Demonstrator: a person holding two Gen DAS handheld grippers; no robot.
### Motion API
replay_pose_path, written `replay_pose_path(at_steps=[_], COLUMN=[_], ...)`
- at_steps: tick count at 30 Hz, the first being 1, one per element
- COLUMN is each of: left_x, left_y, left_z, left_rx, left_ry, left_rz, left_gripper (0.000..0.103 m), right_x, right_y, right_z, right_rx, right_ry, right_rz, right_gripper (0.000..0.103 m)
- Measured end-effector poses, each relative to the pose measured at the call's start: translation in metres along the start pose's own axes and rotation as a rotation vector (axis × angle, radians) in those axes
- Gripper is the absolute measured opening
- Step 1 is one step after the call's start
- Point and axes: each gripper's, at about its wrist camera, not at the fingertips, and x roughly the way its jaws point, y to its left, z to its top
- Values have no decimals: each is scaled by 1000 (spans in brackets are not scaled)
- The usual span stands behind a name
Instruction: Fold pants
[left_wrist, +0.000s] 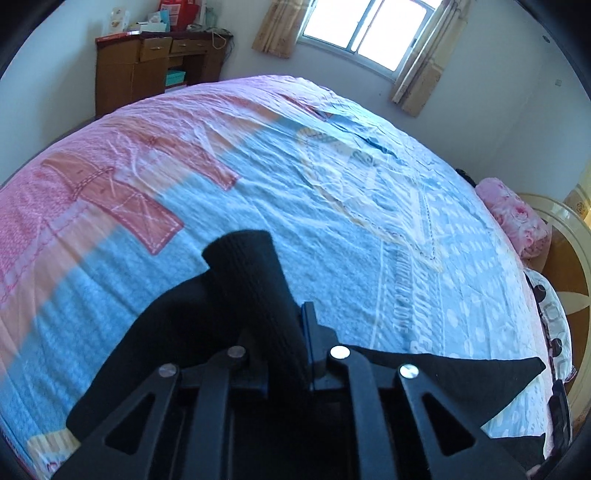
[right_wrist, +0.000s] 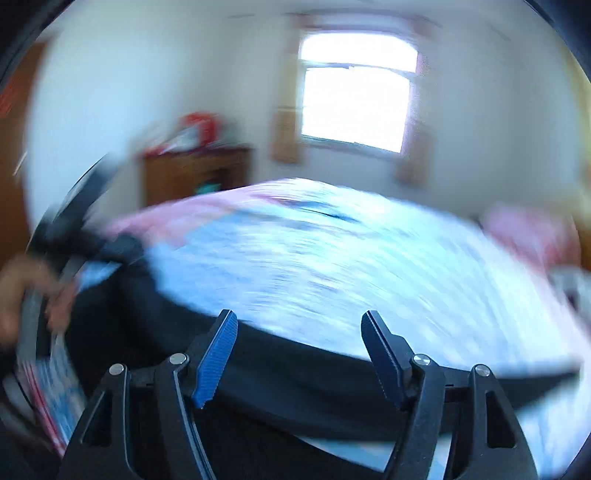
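Note:
In the left wrist view the black pants lie on the near part of the bed. One ribbed cuff stands up from between the jaws. My left gripper is shut on that cuff, and only its right blue pad shows beside the fabric. The right wrist view is blurred. There my right gripper stands open, its blue pads wide apart with nothing between them. The pants stretch across the bed just under it. A person's hand holds the other gripper at the left edge.
The bed carries a blue and pink patterned cover. A pink floral blanket and a wooden headboard are at the right. A brown dresser with boxes on top and a curtained window are beyond the bed.

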Motion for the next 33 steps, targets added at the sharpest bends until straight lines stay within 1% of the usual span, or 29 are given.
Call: replay_pose_path(at_steps=[2, 3, 5, 6, 7, 8, 9, 10, 11, 12, 13, 14, 15, 17, 18, 20, 21, 22, 23, 24, 25, 26, 29, 31, 33], left_x=[-6, -10, -15, -19, -21, -23, -23, -22, -20, -20, -18, -17, -16, -12, -10, -7, -5, -2, -1, 1, 4, 5, 6, 1, -8], left_y=[2, 3, 4, 6, 7, 7, 6, 5, 3, 2, 0, -1, -2, -3, -4, -5, -6, -6, -5, -4, -3, -3, -4, -4, -5], left_z=[-3, -4, -3, -4, -4, -4, -4, -4, -4, -5, -5, -6, -6, -5, -5, -5, -5, -5, -5, -4, -2, -1, 4, 8, 12], left_rx=[-13, -20, -36, -42, -46, -46, -41, -32, -23, -20, -16, -15, -18, -22, -22, -19, -18, -21, -25, -30, -35, -39, -49, -54, -51], left_ry=[-9, -14, -25, -30, -34, -36, -34, -30, -25, -25, -24, -22, -20, -11, -8, -4, 2, 10, 15, 22, 27, 31, 42, 39, 23], left_rz=[2, 1, 0, -1, -1, 0, 4, 12, 25, 33, 40, 47, 51, 52, 54, 64, 66, 64, 63, 61, 58, 49, 11, -7, -21], left_gripper=[14, 14, 14, 14, 14, 14, 14, 14, 14, 14, 14, 14, 14, 14, 14, 14, 14, 14, 14, 14, 14, 14, 14, 14, 14], right_x=[-11, -11, -31, -38, -46, -52, -51, -50, -41, -50, -44, -37, -43, -24, -9, 2, 8, 19, 18, 24, 27, 31, 26, 12, -12], right_y=[-75, -121, -208, -248, -283, -316, -342, -370, -381, -398, -409, -425, -436, -456, -466, -479, -481, -484, -481, -483, -481, -479, -468, -459, -450], right_z=[-8, -15, -38, -50, -59, -70, -79, -85, -85, -84, -86, -89, -89, -84, -81, -76, -77, -77, -77, -78, -77, -76, -60, -44, -26], right_rx=[210, 328, 602, 736, 849, 944, 999, 1029, 1025, 1008, 1004, 1019, 1044, 1074, 1066, 1050, 1055, 1071, 1084, 1094, 1087, 1070, 1019, 998, 1005], right_ry=[47, 62, 72, 66, 58, 58, 70, 77, 92, 121, 137, 133, 123, 116, 130, 154, 165, 195, 206, 211, 222, 237, 234, 203, 145], right_rz=[-48, -70, -135, -155, -176, -213, -252, -288, -310, -330, -359, -385, -376, -366, -372, -403, -390, -373, -366, -361, -365, -377, -386, -362, -322], right_gripper=[71, 71, 71, 66, 55, 50, 47, 47, 47, 47, 47, 47, 47, 47, 47, 47, 47, 47, 45, 25, 3, 3, 3, 3, 3])
